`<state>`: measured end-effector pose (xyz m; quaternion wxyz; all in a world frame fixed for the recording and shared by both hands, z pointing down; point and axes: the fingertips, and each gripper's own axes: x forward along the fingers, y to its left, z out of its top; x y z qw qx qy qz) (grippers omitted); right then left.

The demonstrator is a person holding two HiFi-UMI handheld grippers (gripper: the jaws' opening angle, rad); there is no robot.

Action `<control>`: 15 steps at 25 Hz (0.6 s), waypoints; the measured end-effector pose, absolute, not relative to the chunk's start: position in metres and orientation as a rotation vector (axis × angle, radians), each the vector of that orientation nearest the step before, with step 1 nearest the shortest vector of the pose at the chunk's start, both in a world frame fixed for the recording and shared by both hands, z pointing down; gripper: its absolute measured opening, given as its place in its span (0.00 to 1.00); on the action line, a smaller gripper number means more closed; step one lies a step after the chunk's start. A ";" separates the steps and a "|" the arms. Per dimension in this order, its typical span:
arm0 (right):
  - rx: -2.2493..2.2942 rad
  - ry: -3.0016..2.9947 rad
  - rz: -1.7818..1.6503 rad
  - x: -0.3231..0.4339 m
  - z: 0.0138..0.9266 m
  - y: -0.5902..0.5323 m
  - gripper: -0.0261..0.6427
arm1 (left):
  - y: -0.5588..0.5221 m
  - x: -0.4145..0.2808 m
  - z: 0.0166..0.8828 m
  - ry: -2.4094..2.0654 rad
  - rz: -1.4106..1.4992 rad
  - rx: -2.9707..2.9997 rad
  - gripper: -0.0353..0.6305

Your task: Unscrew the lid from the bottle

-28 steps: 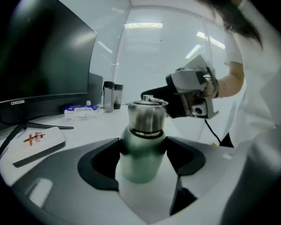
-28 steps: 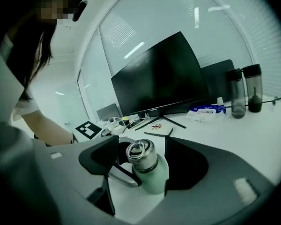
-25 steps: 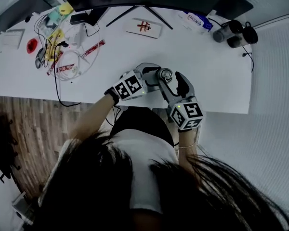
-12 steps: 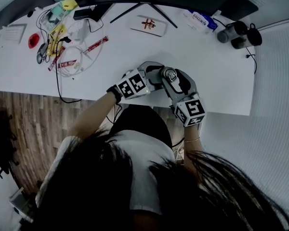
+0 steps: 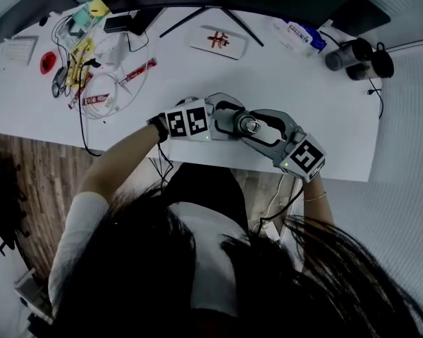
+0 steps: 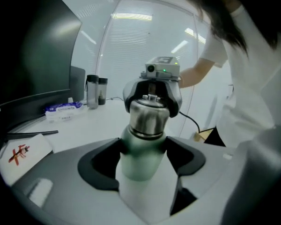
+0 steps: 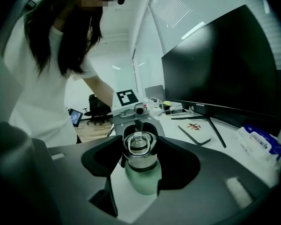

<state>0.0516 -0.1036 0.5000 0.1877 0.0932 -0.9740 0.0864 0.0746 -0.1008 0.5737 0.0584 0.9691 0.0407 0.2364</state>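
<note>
Pale-green bottle (image 6: 139,165), steel lid (image 7: 139,156) — body pinched in left hand-held gripper (image 6: 142,139), lid in just-closed right hand-held gripper (image 7: 140,141)

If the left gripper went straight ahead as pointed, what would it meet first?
Probably the right gripper, just beyond the bottle held in the left gripper; the right's jaws have just been closing, with the lid between them.

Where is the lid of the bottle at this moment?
In the head view the lid sits on the bottle near the front edge of the table, between the jaws of the right gripper, which have just been closing on it.
</note>
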 end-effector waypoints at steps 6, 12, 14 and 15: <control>-0.112 -2.675 0.171 0.052 0.505 -0.101 0.39 | -0.100 0.076 0.573 0.441 0.788 2.941 0.59; -0.284 -2.606 0.157 0.053 0.509 -0.102 0.39 | -0.101 0.076 0.574 0.593 0.831 2.936 0.59; -0.260 -2.601 0.157 0.053 0.509 -0.102 0.39 | -0.101 0.077 0.574 0.573 0.818 2.940 0.59; -0.228 -2.604 0.169 0.052 0.509 -0.102 0.39 | -0.101 0.077 0.574 0.552 0.809 2.942 0.59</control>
